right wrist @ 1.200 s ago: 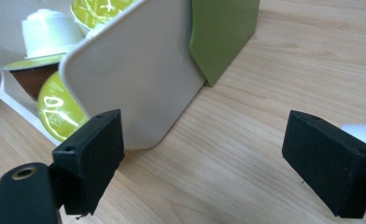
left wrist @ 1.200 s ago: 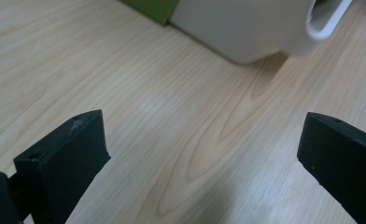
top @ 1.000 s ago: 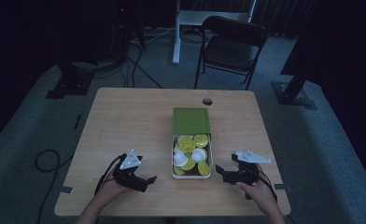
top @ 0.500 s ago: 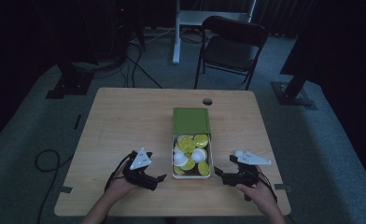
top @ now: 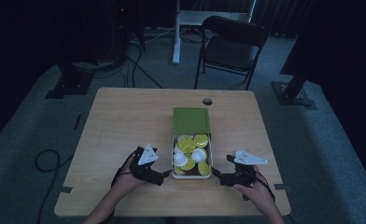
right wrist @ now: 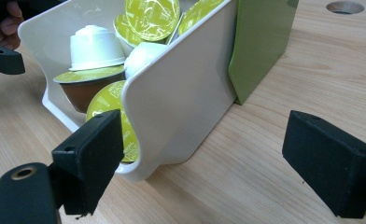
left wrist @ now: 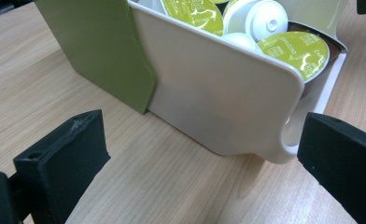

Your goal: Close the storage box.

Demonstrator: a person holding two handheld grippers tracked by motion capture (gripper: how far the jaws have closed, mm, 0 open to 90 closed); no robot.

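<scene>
A white plastic drawer tray [top: 192, 173] is seen pulled partway out of a green box-shaped sleeve [top: 191, 121] near the middle of the pale wooden tabletop [top: 116, 121]. The tray is filled with coffee capsules: yellow-green foil-topped ones [top: 188, 143] and white plastic ones [top: 199, 154] lie mixed together, some on their sides. In the right gripper view one brown-bodied capsule [right wrist: 80, 88] is shown lying at the open front of the tray, beneath a white one.

The left tongs [top: 165, 174] are held just beside the tray's near left corner. In the left gripper view the black jaws are seen spread wide, with the tray's white side wall [left wrist: 218, 100] and rounded front corner lying between them; neither jaw is shown touching it, although the jaw at the right of that view is very close to the corner.

The right tongs [top: 220, 178] are held just beside the tray's near right corner. In the right gripper view the jaws are likewise spread wide and nothing is gripped; the jaw at the left of that view stands in front of the tray's rounded front corner, and whether it touches cannot be told. The green sleeve [right wrist: 260, 44] is seen behind the white wall, resting on the wood.

A round hole [top: 207, 101] is cut in the tabletop beyond the sleeve. A dark folding chair [top: 232, 46] stands on the grey carpet past the far edge.
</scene>
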